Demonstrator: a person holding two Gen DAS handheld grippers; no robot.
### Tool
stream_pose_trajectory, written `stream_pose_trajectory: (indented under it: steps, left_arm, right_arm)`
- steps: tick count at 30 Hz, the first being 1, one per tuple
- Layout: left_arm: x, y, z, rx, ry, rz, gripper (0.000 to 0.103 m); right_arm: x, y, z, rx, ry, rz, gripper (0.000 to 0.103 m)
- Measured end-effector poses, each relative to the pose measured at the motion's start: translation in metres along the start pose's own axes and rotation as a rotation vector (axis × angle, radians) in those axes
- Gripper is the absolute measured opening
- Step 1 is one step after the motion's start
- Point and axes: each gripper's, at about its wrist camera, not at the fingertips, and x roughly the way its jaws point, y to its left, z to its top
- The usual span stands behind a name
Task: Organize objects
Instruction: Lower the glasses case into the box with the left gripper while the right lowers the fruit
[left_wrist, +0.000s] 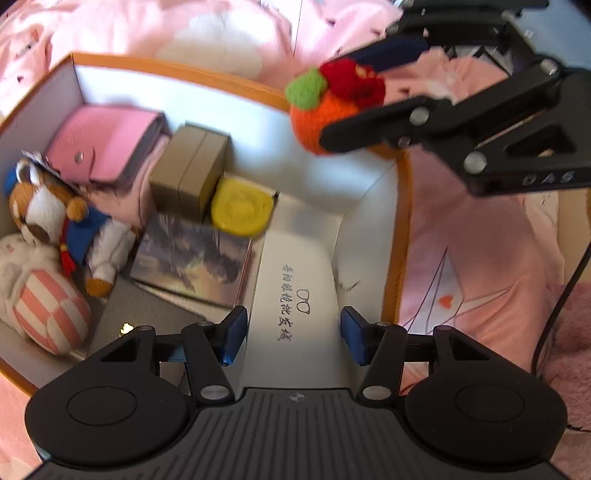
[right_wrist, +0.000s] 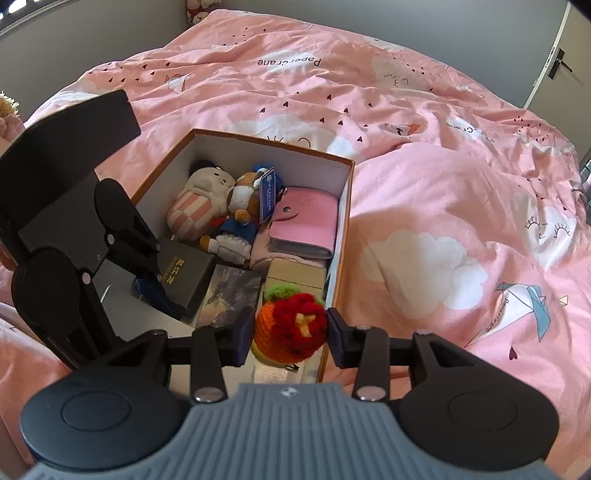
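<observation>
Both jaws differ: right gripper (right_wrist: 290, 338) clamps the crocheted fruit (right_wrist: 291, 328), left gripper (left_wrist: 293, 334) gapes empty above the box (left_wrist: 397, 236).

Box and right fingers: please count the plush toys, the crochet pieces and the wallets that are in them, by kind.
Plush toys: 2, the striped one and the bear, both in the box.
Crochet pieces: 2, the yellow one in the box and the orange one between the right fingers.
Wallets: 1, the pink wallet in the box.
Total: 5
</observation>
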Motion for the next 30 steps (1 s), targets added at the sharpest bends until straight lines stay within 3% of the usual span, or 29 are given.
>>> stream_pose_trajectory:
  steps: [5,10,21,24,27,30]
  left_arm:
    - [0.011,0.008,-0.001,-0.018,0.052,-0.006,0.063]
    - [0.017,0.01,0.005,0.047,0.102,-0.021,0.063]
    - [0.021,0.014,0.006,0.089,0.142,-0.002,0.062]
    - [0.015,0.014,0.001,0.077,0.118,0.004,0.062]
    - [0.001,0.014,-0.005,0.041,0.045,0.0,0.062]
    - [-0.013,0.012,-0.012,-0.031,-0.03,0.044,0.062]
  right_arm:
    - [0.006,0.008,0.003,-0.04,0.018,0.025,0.043]
    - [0.012,0.016,0.006,-0.095,0.059,0.061,0.043]
    - [0.024,0.018,0.007,-0.115,0.123,0.08,0.043]
    - [0.026,0.017,0.009,-0.125,0.135,0.089,0.043]
    - [0.028,0.018,0.01,-0.153,0.149,0.122,0.043]
    - [0.033,0.021,0.01,-0.198,0.188,0.151,0.043]
